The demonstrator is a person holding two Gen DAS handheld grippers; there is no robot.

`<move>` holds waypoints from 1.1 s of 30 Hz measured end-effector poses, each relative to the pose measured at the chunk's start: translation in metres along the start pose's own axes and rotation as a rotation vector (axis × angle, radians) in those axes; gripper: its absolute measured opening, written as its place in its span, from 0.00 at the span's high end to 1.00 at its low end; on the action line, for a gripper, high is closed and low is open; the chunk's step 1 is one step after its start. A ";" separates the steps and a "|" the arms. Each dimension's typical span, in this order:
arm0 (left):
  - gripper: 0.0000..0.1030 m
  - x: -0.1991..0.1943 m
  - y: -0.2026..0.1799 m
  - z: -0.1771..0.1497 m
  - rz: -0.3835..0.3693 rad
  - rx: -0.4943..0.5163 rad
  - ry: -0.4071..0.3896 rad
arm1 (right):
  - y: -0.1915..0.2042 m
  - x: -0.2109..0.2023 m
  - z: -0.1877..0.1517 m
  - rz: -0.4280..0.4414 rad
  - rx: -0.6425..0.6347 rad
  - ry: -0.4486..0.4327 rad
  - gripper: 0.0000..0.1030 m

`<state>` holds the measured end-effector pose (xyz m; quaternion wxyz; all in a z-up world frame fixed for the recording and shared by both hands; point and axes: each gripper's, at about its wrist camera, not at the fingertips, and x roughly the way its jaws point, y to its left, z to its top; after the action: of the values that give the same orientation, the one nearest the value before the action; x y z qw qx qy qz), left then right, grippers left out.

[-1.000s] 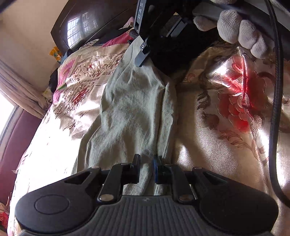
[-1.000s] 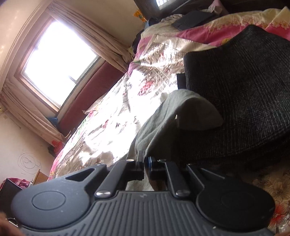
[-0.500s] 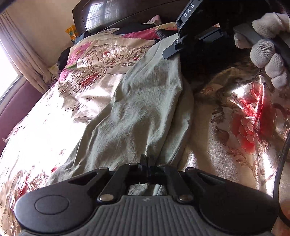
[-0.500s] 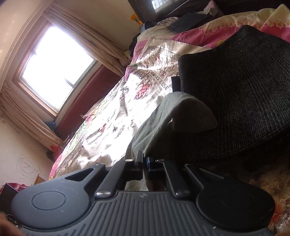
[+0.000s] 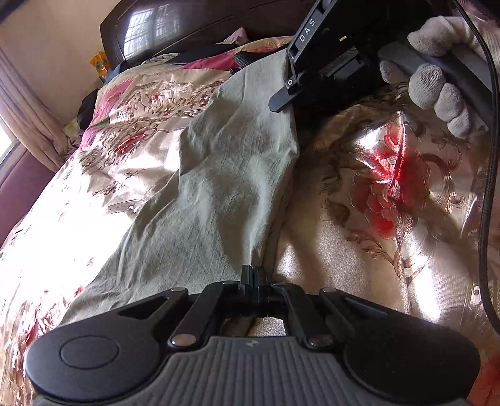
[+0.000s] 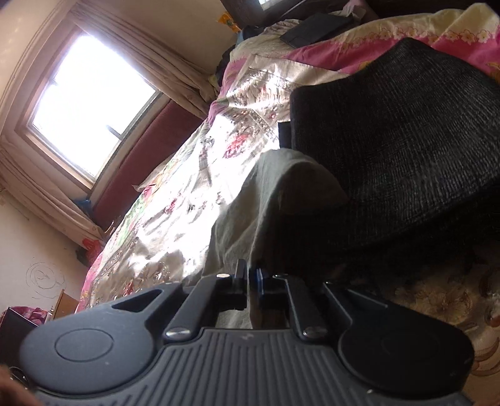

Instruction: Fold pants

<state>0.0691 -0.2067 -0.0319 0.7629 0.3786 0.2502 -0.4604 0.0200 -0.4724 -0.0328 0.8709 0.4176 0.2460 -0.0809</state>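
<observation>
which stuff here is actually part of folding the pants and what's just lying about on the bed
Part of the job:
- green pants
- left gripper, shut on the pants
- right gripper, shut on the pants

Just lying about:
- black knitted garment
- floral bedspread
- dark flat item near the headboard

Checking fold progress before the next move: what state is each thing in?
Left gripper: shut on the pants' edge.
Right gripper: nearly shut on pants fabric.
Pale green pants: stretched between both grippers, lifted, wrinkled.
Black knit garment: lying flat on the bedspread.
</observation>
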 end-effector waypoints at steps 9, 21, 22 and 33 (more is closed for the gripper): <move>0.81 -0.006 0.012 0.002 0.001 -0.033 -0.021 | -0.027 0.003 -0.026 0.058 0.162 0.034 0.61; 0.81 -0.001 0.014 0.007 -0.021 -0.092 -0.055 | -0.027 0.036 -0.031 0.141 0.302 0.050 0.58; 0.81 0.001 0.014 0.007 -0.031 -0.093 -0.056 | -0.028 0.030 -0.033 0.155 0.310 0.037 0.58; 0.81 0.011 0.015 0.002 -0.063 -0.116 -0.036 | -0.036 0.063 -0.019 0.142 0.382 0.001 0.76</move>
<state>0.0877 -0.2094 -0.0341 0.7732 0.3171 0.2743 -0.4757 0.0551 -0.4763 -0.0987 0.7791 0.5917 0.1969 -0.0644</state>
